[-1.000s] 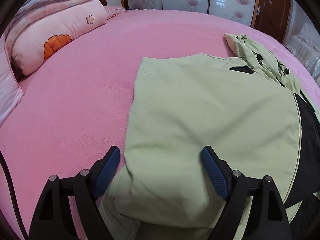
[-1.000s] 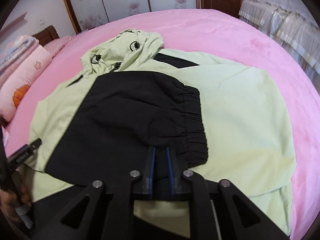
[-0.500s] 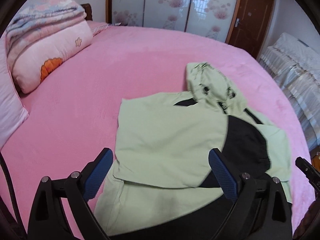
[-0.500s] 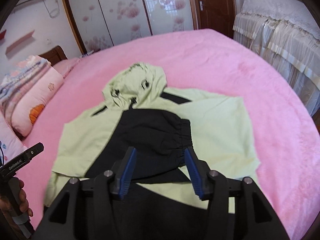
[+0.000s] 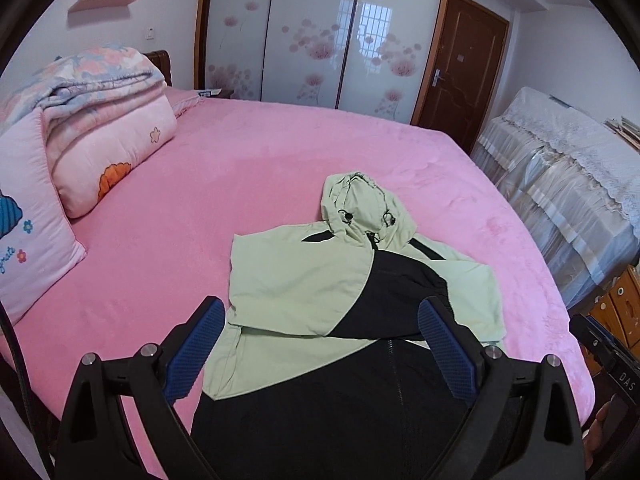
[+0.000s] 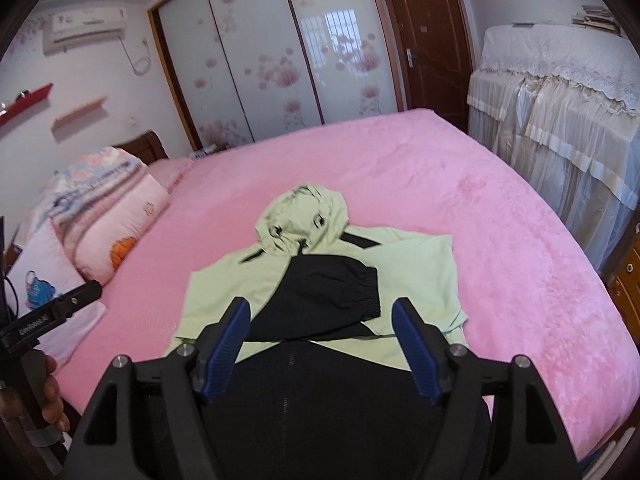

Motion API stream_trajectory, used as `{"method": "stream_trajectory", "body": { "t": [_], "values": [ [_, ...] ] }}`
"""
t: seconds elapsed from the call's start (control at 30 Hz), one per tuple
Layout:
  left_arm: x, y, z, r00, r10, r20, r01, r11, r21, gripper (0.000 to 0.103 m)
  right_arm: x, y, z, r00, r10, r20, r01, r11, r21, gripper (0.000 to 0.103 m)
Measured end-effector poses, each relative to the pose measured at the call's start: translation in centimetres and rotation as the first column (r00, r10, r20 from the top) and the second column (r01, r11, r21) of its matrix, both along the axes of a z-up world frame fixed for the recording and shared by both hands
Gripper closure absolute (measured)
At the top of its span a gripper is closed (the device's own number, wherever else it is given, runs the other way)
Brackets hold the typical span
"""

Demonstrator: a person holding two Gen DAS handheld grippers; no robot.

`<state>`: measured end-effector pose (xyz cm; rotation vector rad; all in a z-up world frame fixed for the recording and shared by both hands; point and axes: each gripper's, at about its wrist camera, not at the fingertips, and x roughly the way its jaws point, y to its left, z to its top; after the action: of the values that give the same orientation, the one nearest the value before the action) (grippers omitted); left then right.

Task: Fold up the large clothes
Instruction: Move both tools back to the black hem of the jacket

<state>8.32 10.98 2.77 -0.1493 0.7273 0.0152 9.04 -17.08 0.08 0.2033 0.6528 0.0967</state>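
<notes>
Pink bed: jacket lies flat mid-bed, long axis 6-to-12, hood at 12, black hem nearest both tongs. Sleeves already folded across the chest. Left gripper wide open, empty. Right gripper jaws opening, nothing between. Both sit at 6 of the jacket, equally near; hem-to-hood fold likely next.
</notes>
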Motion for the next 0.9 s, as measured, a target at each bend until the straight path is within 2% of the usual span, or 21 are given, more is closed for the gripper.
{"method": "stream_trajectory", "body": {
  "t": [0.2,0.33,0.47,0.57,0.67,0.73,0.8,0.9],
  "values": [
    [-5.5,-0.6,2.1,0.999,0.007,0.050,-0.009,0.999,0.041,0.006,-5.0,0.1,1.8,0.999,-0.014,0.052,0.020,0.994,-0.111,0.029],
    [-8.5,-0.7,2.3,0.997,0.008,0.074,-0.013,0.998,0.066,0.006,-8.5,0.3,2.4,0.989,0.002,0.146,0.017,0.991,-0.130,0.029],
    [-10.7,-0.2,1.4,0.997,0.010,0.073,-0.014,0.998,0.053,0.006,-11.1,-0.3,2.0,0.978,-0.009,0.208,0.030,0.995,-0.097,0.029],
    [-11.8,0.2,0.3,0.998,0.012,0.070,-0.016,0.998,0.054,0.006,-12.2,-0.8,1.2,0.978,-0.012,0.207,0.034,0.994,-0.102,0.029],
    [-12.9,0.7,-1.1,0.997,0.005,0.077,-0.011,0.997,0.070,0.006,-13.1,-1.0,0.2,0.986,0.013,0.167,0.009,0.992,-0.128,0.029],
    [-13.7,0.9,-2.0,0.997,0.003,0.083,-0.011,0.995,0.096,0.006,-13.9,-1.5,-0.7,0.988,0.027,0.154,-0.009,0.993,-0.119,0.026],
    [-14.4,1.2,-3.0,0.997,0.004,0.075,-0.013,0.992,0.124,0.006,-14.9,-2.0,-1.5,0.987,0.029,0.157,-0.013,0.994,-0.106,0.017],
    [-15.1,1.9,-4.4,0.999,-0.015,0.046,0.010,0.993,0.120,0.006,-15.8,-2.5,-2.7,0.988,0.008,0.153,0.013,0.990,-0.140,0.015]
  ]
}}
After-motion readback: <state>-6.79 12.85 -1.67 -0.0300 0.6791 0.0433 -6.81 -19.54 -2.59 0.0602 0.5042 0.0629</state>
